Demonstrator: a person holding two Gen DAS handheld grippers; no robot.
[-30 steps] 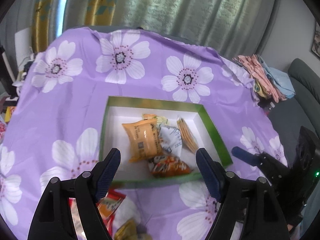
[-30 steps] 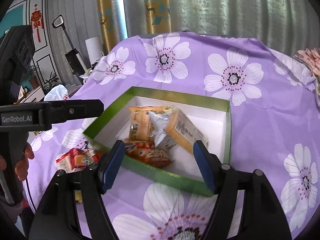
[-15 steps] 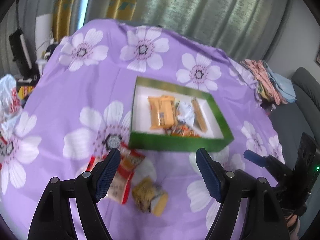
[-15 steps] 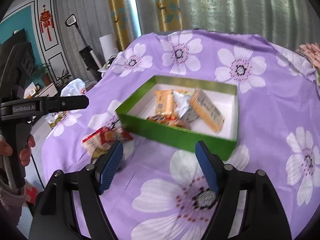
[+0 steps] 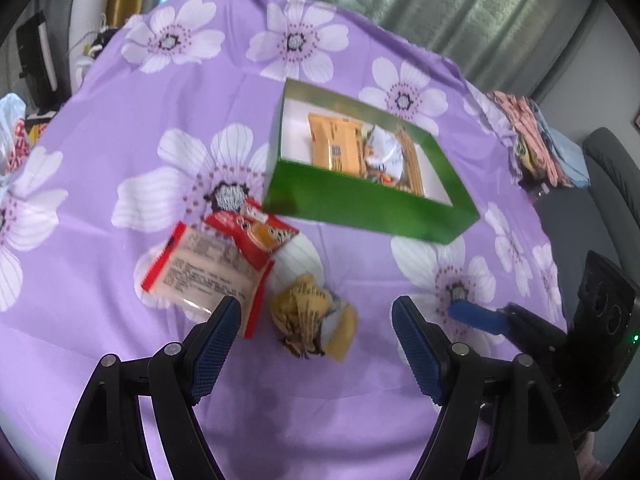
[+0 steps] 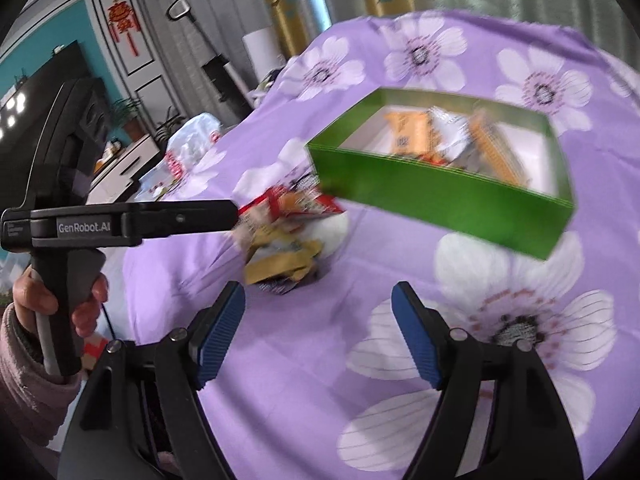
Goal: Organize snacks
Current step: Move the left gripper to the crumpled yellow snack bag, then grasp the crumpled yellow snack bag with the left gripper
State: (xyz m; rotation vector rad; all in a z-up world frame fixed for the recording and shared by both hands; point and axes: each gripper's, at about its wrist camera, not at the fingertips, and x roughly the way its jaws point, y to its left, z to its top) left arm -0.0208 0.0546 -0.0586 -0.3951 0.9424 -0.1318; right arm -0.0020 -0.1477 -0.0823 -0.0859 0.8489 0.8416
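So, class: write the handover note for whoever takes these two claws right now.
Left claw: open, empty, over the loose snacks.
Right claw: open, empty, above bare cloth.
Green box: on the purple cloth, several packets already inside.
Left outside, near the box's corner: red packets and a crumpled yellow packet.
To do: move those into the box.

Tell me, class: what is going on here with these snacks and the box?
A person holds a gripper in each hand over a purple flowered cloth. The left gripper and right gripper are both open and empty. Several snacks lie in the green box. Two red packets and a yellow packet lie outside it, the yellow one between the left fingers.
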